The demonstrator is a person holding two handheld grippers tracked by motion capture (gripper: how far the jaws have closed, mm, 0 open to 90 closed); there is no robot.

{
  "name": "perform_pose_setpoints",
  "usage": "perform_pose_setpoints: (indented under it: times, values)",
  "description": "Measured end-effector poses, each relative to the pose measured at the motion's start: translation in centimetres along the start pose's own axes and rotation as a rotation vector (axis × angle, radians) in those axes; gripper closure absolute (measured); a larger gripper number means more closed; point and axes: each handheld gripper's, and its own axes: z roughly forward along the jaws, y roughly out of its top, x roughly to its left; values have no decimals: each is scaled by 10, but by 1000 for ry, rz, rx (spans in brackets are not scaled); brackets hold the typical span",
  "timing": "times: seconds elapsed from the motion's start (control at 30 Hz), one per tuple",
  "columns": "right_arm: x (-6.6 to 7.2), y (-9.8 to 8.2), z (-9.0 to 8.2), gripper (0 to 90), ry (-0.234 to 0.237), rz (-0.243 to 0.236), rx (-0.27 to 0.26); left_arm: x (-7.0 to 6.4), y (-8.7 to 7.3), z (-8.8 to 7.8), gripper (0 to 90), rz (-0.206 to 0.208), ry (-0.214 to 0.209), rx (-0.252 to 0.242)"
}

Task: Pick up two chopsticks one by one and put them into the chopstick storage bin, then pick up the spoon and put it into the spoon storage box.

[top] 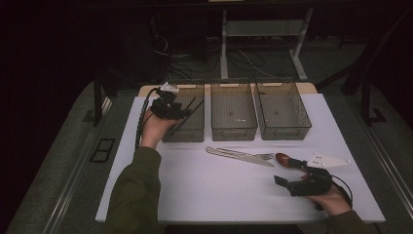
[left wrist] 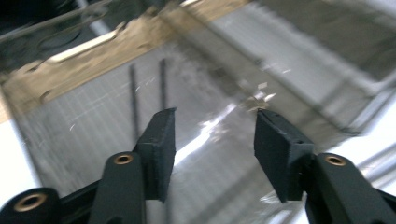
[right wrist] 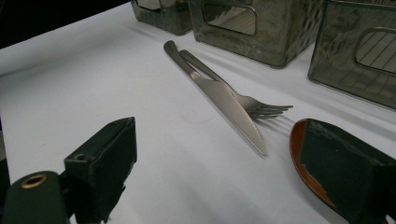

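**Left gripper over left bin, jaws apart; right gripper low beside the cutlery**

Nearest the person, the right gripper (top: pixel 290 181) rests low on the white table (top: pixel 204 195), held in the right hand (top: pixel 333 199) at the front right. Its jaws stand wide apart with nothing between them. In the right gripper view one pad (right wrist: pixel 348 175) sits in front of part of a brown wooden spoon (right wrist: pixel 299 154), whose bowl lies just beside that jaw; whether pad and spoon touch cannot be told.

Just beyond, mid-table, a steel table knife (top: pixel 243 157) and a steel fork (top: pixel 253 155) lie together, crossing and touching, handles to the left. The fork's tines (right wrist: pixel 271 110) end near the spoon bowl (top: pixel 284 159).

Farther back, three grey mesh bins stand in a row, close together: left bin (top: pixel 195 131), middle bin (top: pixel 234 127), right bin (top: pixel 285 130).

The left gripper (top: pixel 187 111), held in the left hand (top: pixel 153 130), hangs over the left bin, pointing down into it. Its jaws are apart and grip nothing; the left gripper view is blurred. Two thin dark chopsticks (left wrist: pixel 147 91) lie side by side in that bin, on its floor beyond the pads (left wrist: pixel 159 144), clear of them. In the high view the sticks (top: pixel 187 116) slant across the bin.
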Motion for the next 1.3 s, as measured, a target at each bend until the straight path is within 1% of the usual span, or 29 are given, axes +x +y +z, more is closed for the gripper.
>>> perform_pose_setpoints:
  times: [0.13, 0.23, 0.3, 0.33, 0.4, 0.53, 0.6, 0.63, 0.7, 0.8, 0.93, 1.1, 1.13, 1.2, 1.27, 1.3]
  values:
    - [1, 0, 0, 114, -1, -1, 2, -13, -4, -11, 421, 32, -54, -53]
    - [0, 0, 0, 114, -2, -4, 1, -24, -8, -17, 386, 33, -99, -89]
    - [1, 0, 0, 114, -2, 0, 2, -30, -11, -22, 366, 46, -125, -103]
    - [1, 0, 0, 114, -2, 0, 3, -33, -13, -24, 357, 49, -133, -117]
    - [0, 0, 0, 114, -1, 2, 1, -39, -17, -29, 350, 61, -149, -129]
    - [0, 0, 0, 114, -2, 1, 0, -50, -26, -37, 325, 69, -179, -155]
    - [0, 0, 0, 114, -3, -1, 0, -55, -32, -40, 292, 63, -198, -167]
    - [1, 0, 0, 114, -2, 5, 3, -57, -35, -41, 270, 65, -205, -165]
    - [1, 0, 0, 114, 0, 10, 7, -62, -41, -41, 225, 65, -211, -166]
    - [0, 0, 1, 114, -3, -3, 3, -69, -49, -43, 175, 83, -223, -167]
    - [0, 0, 1, 114, -2, 2, 4, -78, -61, -44, 134, 100, -231, -170]
    - [0, 0, 0, 114, -2, -2, 3, -87, -75, -45, 77, 116, -225, -150]
    - [0, 0, 0, 114, -1, 2, 2, -88, -78, -45, 64, 117, -218, -154]
    - [0, 0, 0, 114, -1, 2, 1, -91, -87, -47, 32, 109, -219, -170]
    - [0, 0, 0, 114, 0, 2, 2, -92, -94, -48, 23, 109, -223, -186]
    - [0, 0, 0, 114, 2, 1, 2, -93, -98, -48, 16, 110, -223, -179]
